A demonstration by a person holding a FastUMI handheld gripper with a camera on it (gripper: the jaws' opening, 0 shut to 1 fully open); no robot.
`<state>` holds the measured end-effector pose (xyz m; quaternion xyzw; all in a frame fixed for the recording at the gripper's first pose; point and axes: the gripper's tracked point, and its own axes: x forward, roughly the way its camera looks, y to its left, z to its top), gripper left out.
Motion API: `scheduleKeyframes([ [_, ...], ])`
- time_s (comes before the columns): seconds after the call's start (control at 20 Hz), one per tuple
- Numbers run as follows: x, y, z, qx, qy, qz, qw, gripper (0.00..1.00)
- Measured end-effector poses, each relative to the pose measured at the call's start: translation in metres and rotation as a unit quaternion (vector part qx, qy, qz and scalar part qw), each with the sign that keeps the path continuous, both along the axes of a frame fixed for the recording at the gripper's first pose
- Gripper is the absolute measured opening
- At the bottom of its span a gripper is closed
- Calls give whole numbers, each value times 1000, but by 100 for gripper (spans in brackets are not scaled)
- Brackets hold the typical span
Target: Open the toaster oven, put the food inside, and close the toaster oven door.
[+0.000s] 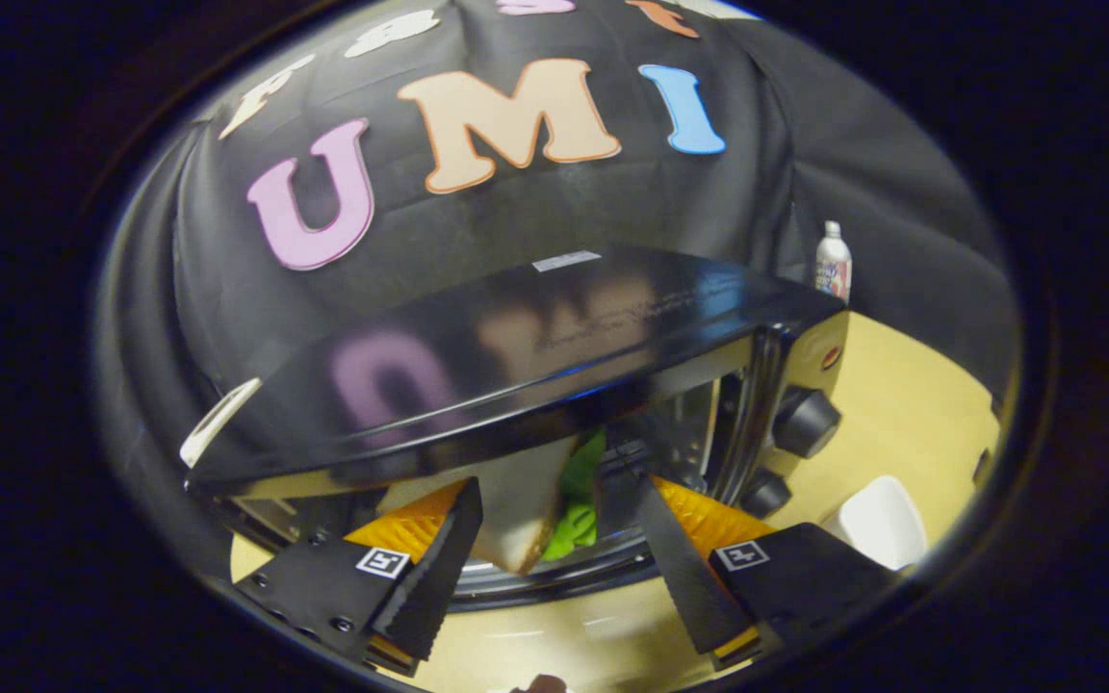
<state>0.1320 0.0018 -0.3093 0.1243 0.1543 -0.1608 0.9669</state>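
Mid-task, step two: putting the food in. Door step judged done, since the toaster oven (516, 356) stands open at the front with its cavity showing under the glossy black top.

Gripper (550, 483) clenched on the sandwich (521, 525): bread slice standing on edge between the fingers, green lettuce showing on its 3 o'clock side. Left finger plainly pressed on the bread. Right-finger contact harder to see past the lettuce, but judged a real grip since the sandwich hangs with nothing under it.

Sandwich sitting right at the oven mouth, top edge just under the front lip of the roof, lower edge over the chrome rim (554, 577) at 6 o'clock. Not yet resting on anything inside.

Around it:
- Two knobs (805, 423) on the oven's control panel, at 3 o'clock from the sandwich.
- White dish (877, 520) on the wooden table (901, 414), at 4 o'clock, well apart.
- Small bottle (833, 262) beyond the oven's corner, at 1 o'clock.

Next move, as a guess: push forward at 12 o'clock, deeper into the cavity, keeping low enough to clear the roof lip. Then lower onto the rack, release, back straight out at 6 o'clock. After that, door to swing up and shut.

Risks: tall on-edge sandwich likely to clip the lip; lettuce may slip out on release; sandwich likely to tip over once let go.
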Motion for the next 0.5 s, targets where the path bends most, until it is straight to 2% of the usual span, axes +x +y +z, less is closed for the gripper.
scheduleKeyframes([
  [0.25,-66,6,2,-17,46,-11,999,99],
  [0.5,-141,21,-26,-38,158,-15,987,99],
])
